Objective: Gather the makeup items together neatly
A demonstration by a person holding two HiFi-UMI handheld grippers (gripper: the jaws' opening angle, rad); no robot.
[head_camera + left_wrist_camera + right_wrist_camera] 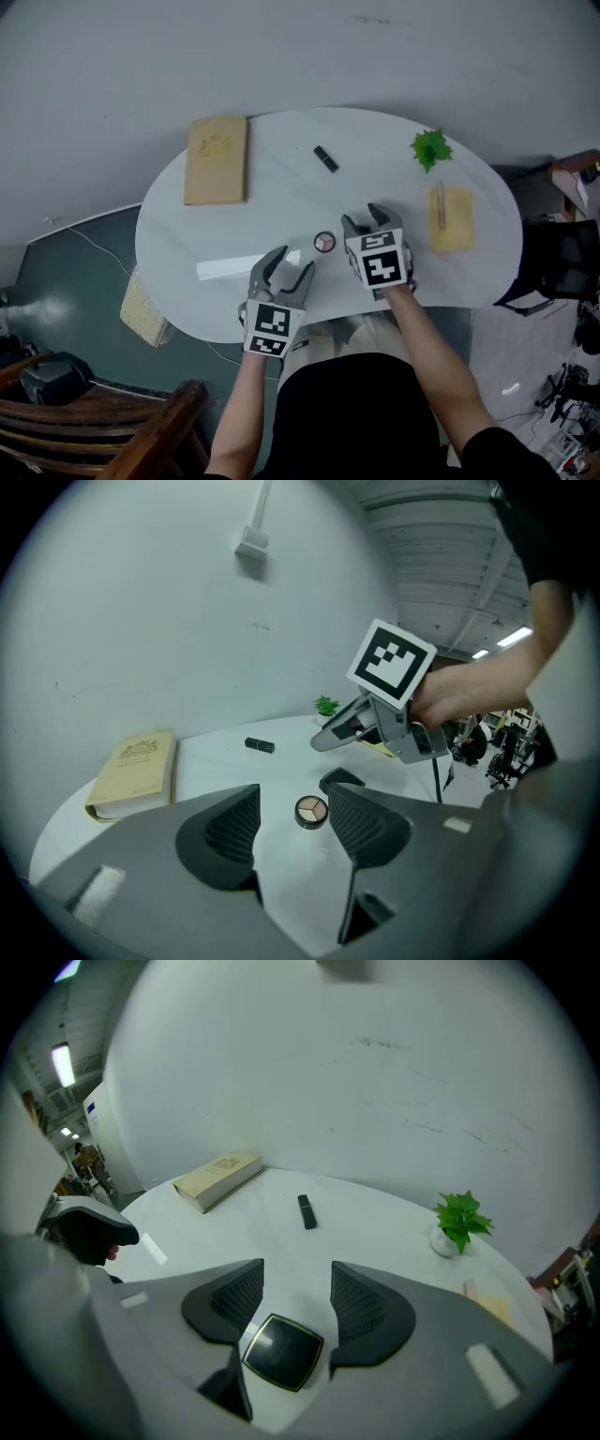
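Note:
A black square compact (283, 1351) lies on the white table (281, 187) low between the spread jaws of my right gripper (295, 1274), and the pads stand clear of it. In the left gripper view the same compact (340, 780) rests on the table under the tilted right gripper (323, 742). A round eyeshadow pan (324, 242) sits just beyond my open left gripper (292, 267), framed between its fingers (234, 832). A black lipstick tube (325, 158) lies further back. The right gripper (364, 220) hides the square compact in the head view.
A tan book (217, 159) lies at the back left. A small green plant (430, 148) and a yellow pad with a slim stick on it (451, 218) are on the right. A white strip (234, 265) lies near the left gripper. Chairs stand around the table.

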